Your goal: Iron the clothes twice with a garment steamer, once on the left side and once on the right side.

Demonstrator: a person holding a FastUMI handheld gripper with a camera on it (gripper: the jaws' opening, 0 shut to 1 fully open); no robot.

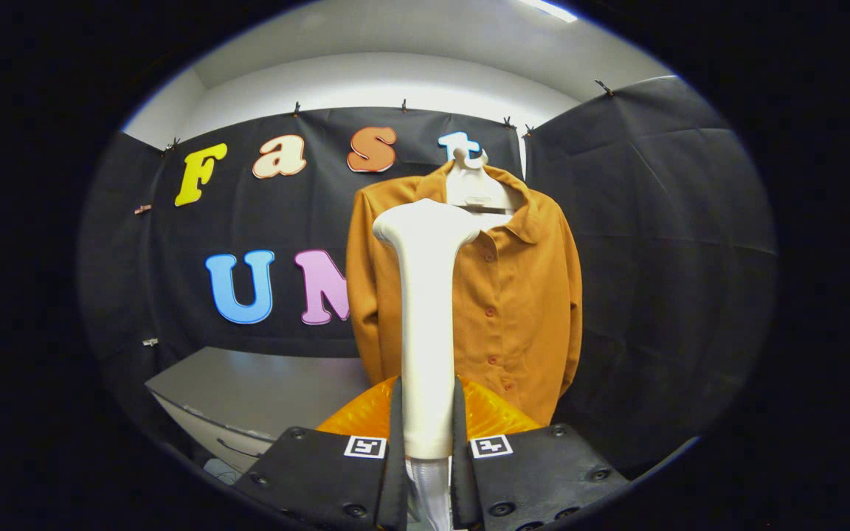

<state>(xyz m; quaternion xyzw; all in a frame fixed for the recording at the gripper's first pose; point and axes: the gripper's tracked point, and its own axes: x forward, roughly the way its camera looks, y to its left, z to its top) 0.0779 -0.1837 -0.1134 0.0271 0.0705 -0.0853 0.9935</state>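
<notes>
A white garment steamer [425,317] stands upright between my two fingers, and my gripper [426,431] is shut on its handle. Its flat head [425,221] sits at the top, held in front of the left half of an orange buttoned shirt [521,295]. The shirt hangs on a white hanger [473,188] against the black cloth wall, beyond the fingers. I cannot tell whether the head touches the fabric.
A grey table or cabinet top [263,391] lies low to the left of the shirt, with a drawer front below it. Black cloth walls [661,258] close the booth behind and to the right.
</notes>
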